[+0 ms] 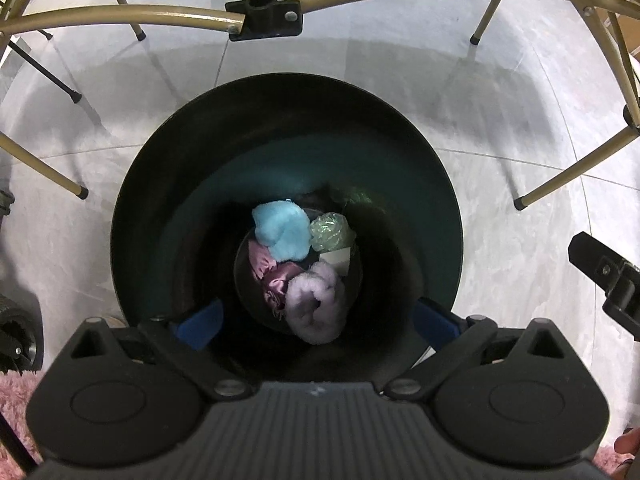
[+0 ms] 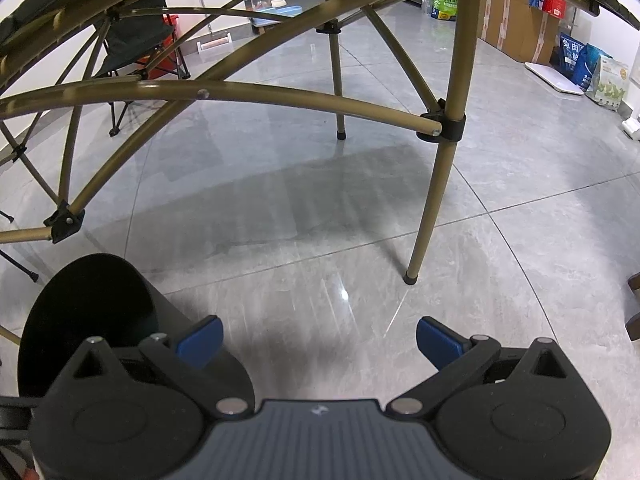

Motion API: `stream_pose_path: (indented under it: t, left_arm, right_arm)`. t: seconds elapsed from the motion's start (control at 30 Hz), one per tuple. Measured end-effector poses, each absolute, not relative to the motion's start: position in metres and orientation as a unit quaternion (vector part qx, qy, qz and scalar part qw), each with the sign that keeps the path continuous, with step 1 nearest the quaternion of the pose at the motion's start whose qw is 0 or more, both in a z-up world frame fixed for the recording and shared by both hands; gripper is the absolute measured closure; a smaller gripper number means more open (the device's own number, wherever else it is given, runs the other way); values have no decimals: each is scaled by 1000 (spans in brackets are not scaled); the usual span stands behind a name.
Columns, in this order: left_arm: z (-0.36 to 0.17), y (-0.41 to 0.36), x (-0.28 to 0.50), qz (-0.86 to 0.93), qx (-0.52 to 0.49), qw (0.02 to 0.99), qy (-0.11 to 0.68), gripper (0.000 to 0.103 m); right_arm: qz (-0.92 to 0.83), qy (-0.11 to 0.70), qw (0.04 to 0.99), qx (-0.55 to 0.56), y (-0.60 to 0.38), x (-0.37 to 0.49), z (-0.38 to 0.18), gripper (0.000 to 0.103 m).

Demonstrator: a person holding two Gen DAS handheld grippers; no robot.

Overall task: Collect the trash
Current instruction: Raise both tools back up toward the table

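Note:
My left gripper (image 1: 320, 322) hangs open straight above a black round bin (image 1: 160, 168), with its blue pads (image 1: 204, 322) wide apart over the rim. Down in the bin lie a light blue fluffy ball (image 1: 282, 232), a crumpled green plastic wrap (image 1: 330, 230), a crumpled pink wrapper (image 1: 272, 276), a lilac fluffy piece (image 1: 316, 304) and a white scrap (image 1: 338, 260). Neither pad touches the lilac piece. My right gripper (image 2: 320, 340) is open over bare grey floor with nothing between its fingers. The bin (image 2: 92, 312) stands just to its left.
Brass-coloured table legs (image 2: 436, 184) and crossbars (image 1: 160, 16) stand around and beyond the bin. A pink rug (image 1: 16, 392) lies at the near left. Cardboard boxes (image 2: 516, 20) and bags (image 2: 592, 68) line the far right wall. A folding chair (image 2: 140, 48) stands at the back left.

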State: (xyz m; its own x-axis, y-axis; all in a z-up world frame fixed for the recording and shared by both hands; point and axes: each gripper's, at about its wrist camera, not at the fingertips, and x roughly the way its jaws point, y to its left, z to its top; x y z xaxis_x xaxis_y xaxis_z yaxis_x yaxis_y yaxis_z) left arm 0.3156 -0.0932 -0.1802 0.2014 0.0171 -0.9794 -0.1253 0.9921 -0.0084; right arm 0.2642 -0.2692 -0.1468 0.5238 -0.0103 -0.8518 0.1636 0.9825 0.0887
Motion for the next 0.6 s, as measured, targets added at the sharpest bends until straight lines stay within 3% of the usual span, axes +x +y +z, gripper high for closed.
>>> stream_pose_path:
  t: [0.6]
  left_arm:
    - [-174, -88, 312, 49, -41, 785, 617, 0]
  right_arm:
    - [-46, 480, 872, 78, -268, 263, -140, 0]
